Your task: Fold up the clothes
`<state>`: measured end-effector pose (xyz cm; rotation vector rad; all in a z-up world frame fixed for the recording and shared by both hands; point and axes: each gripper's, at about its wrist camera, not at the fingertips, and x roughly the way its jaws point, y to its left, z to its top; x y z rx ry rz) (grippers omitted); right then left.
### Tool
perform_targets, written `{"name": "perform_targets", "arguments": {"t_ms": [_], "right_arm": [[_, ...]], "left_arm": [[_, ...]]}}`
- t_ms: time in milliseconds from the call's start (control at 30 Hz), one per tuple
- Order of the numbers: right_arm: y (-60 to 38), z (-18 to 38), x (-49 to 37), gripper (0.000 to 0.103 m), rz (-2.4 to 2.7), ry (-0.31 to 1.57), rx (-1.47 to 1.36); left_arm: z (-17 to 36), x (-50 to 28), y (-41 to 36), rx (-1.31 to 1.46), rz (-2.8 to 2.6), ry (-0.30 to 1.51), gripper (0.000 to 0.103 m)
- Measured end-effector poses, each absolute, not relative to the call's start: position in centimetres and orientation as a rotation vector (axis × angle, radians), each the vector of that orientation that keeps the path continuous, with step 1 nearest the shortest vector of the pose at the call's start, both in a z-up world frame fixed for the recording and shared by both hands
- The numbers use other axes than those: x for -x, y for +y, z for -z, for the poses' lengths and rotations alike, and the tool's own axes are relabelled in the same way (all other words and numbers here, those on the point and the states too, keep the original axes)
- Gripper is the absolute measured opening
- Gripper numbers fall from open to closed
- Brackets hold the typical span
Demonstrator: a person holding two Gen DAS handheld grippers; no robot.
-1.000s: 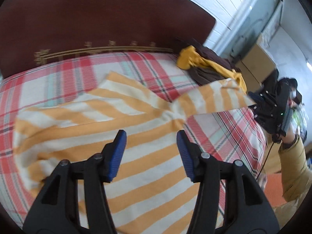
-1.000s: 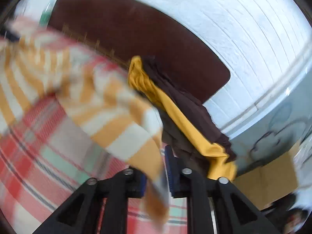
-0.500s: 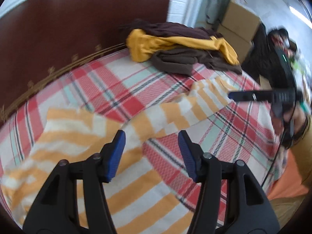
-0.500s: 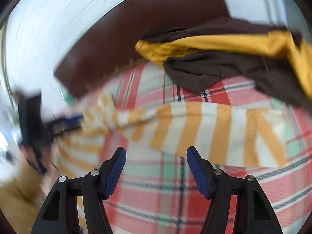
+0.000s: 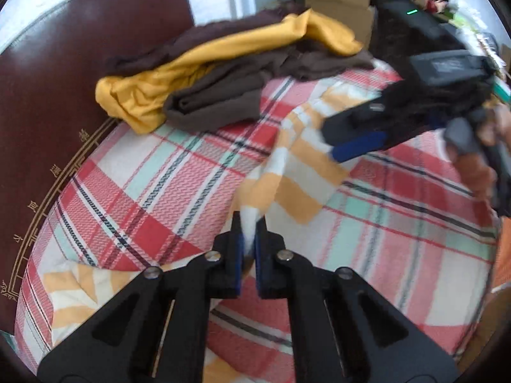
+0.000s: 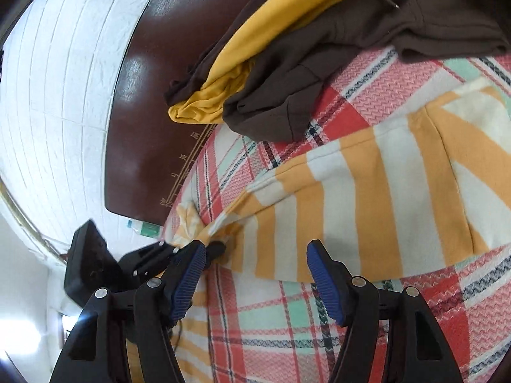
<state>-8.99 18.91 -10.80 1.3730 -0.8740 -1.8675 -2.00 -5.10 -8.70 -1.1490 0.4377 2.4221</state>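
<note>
Striped orange-and-cream garment (image 5: 297, 172) lies on the plaid bedspread (image 5: 166, 191); we find the left gripper (image 5: 248, 226) pinching its bunched fold. Only the right wrist view shows the right gripper (image 6: 255, 255) spread above it. Beyond, a brown-and-yellow clothes pile (image 6: 319, 57) abuts the headboard (image 6: 143, 95).

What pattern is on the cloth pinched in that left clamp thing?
Orange and cream stripes on the striped garment, clearest in the right wrist view; the left gripper pinches it.
</note>
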Motion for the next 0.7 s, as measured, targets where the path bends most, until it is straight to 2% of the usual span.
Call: {"name": "perform_targets", "arguments": {"t_ms": [67,133,233,300,333,367,433,700], "right_arm": [[19.3,11.1,8.9,0.068,1.827,-0.928,-1.361],[19.6,11.4,8.8,0.069,1.788,-0.981,-1.346],[20.1,12.3,8.2,0.069,1.778,-1.055,-1.365],[20.3,12.9,7.9,0.067,1.798,-1.074,-1.363],[20.4,13.2,7.7,0.058,1.811,-1.079,-1.361],[20.6,13.3,7.6,0.037,1.836,-1.071,-1.35],[20.9,12.7,7.6,0.011,1.912,-1.007,-1.319],[21.7,4.8,8.4,0.01,2.02,-0.921,-0.836]], "left_arm": [[7.7,-1.0,-5.3,1.074,-2.406,0.422,0.007],[7.8,-3.6,-4.9,1.022,-2.391,0.488,0.007],[9.5,-5.6,-4.6,1.059,-2.367,0.547,0.007],[10.5,-5.6,-4.7,1.101,-2.355,0.523,0.007],[10.8,-5.5,-4.9,1.116,-2.355,0.506,0.007],[10.9,-5.3,-5.2,1.127,-2.352,0.472,0.007],[10.6,-5.1,-5.7,1.132,-2.364,0.411,0.007],[8.9,-4.1,-9.3,1.129,-2.432,0.21,0.008]]}}
